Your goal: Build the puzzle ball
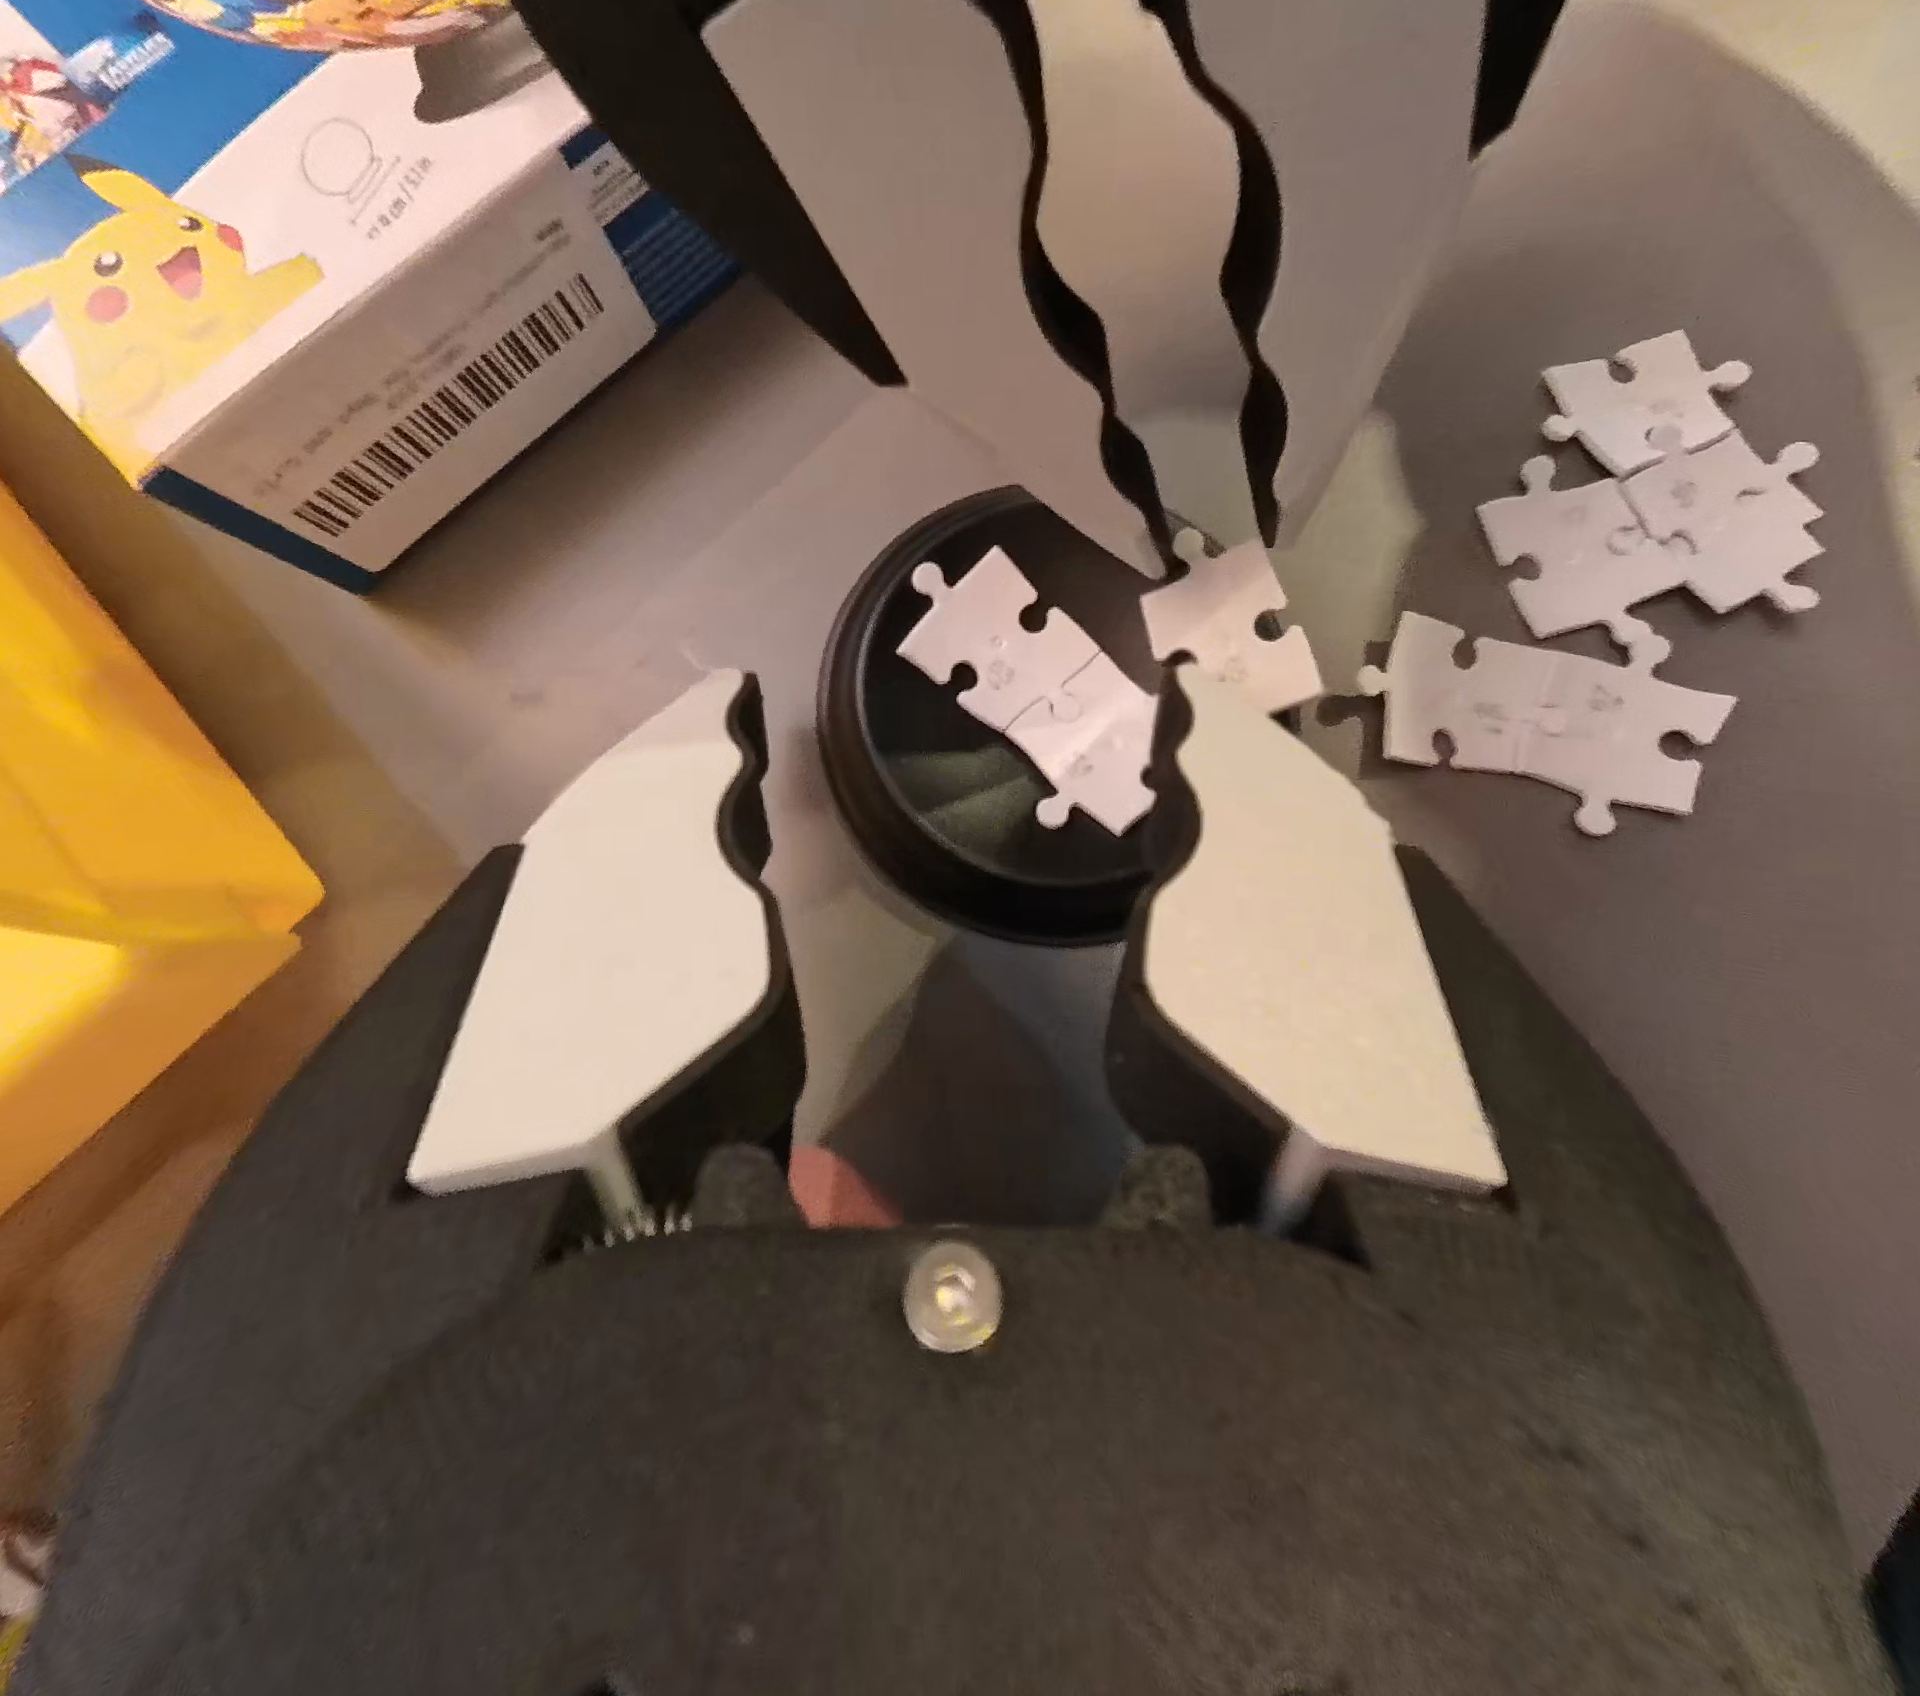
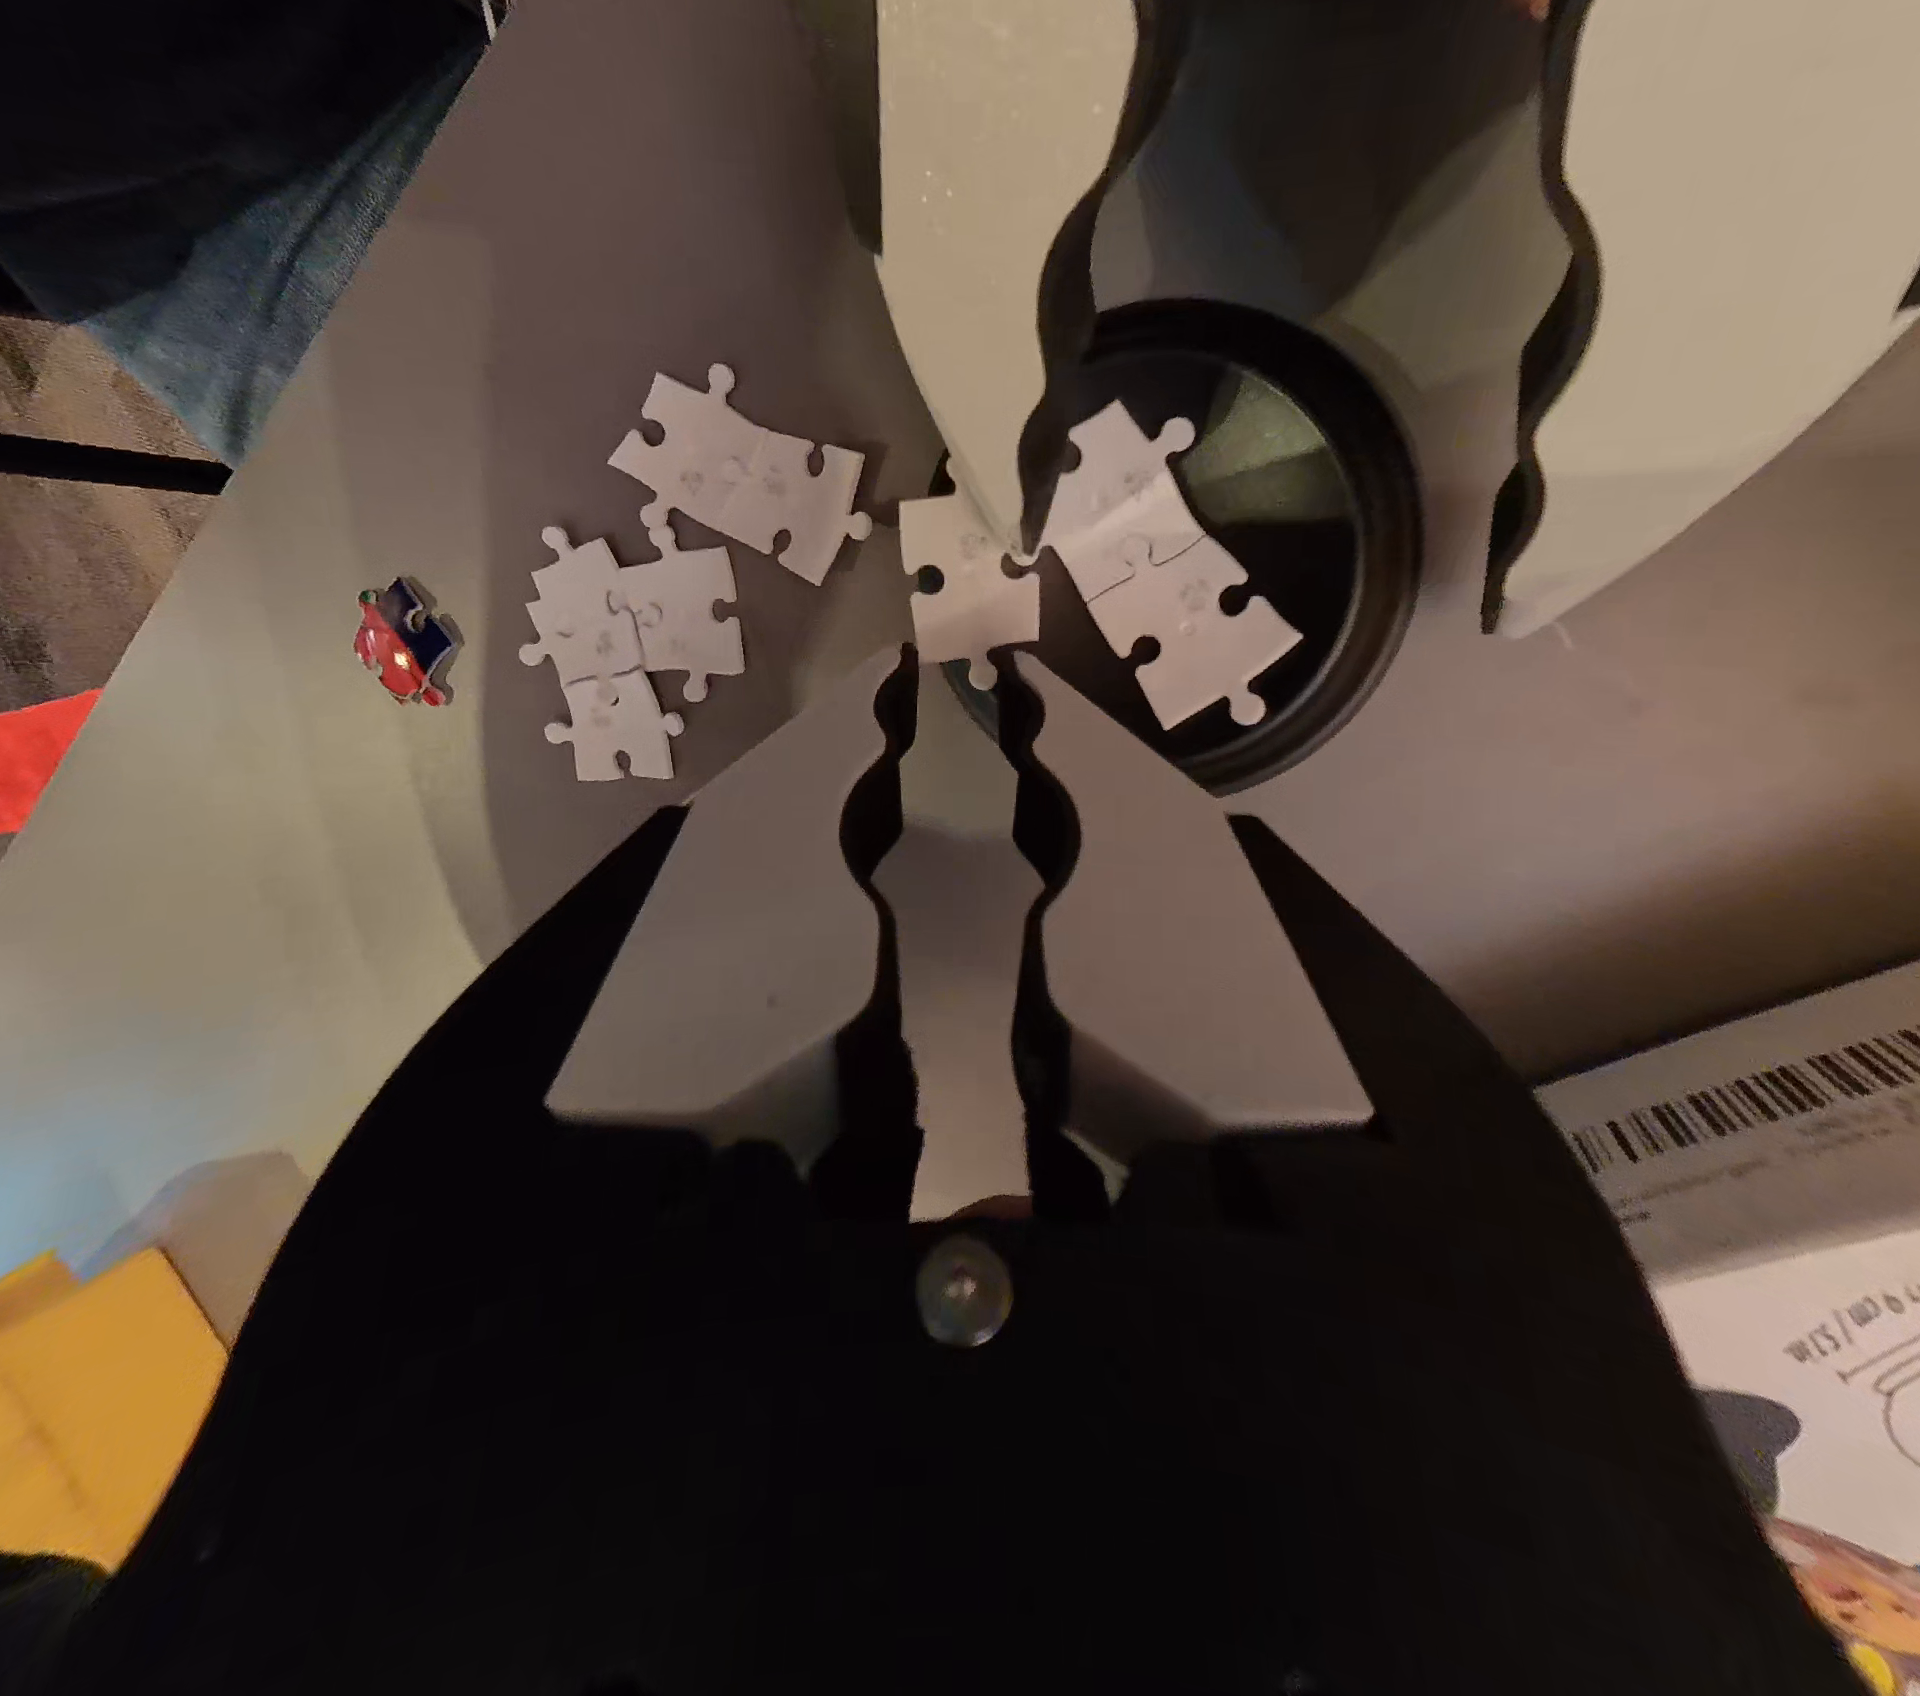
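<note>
Two claws: our right claw [image 2: 961, 659] pinches white puzzle piece [image 2: 968, 581] at 9 o'clock of black stand [image 2: 1351, 690]; our left claw [image 1: 961, 711] spread.

Two black grippers, left [image 1: 956, 742] and right [image 2: 961, 670], with pale fingers [image 1: 613, 940], wavy dark pads, silver screw [image 1: 953, 1312] at base.

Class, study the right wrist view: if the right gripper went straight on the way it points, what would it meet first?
The right gripper would most likely meet the single white puzzle piece first; its narrowly parted jaws sit at that piece's near edge. Beyond lies the black ring stand, though depth is unclear.
</note>
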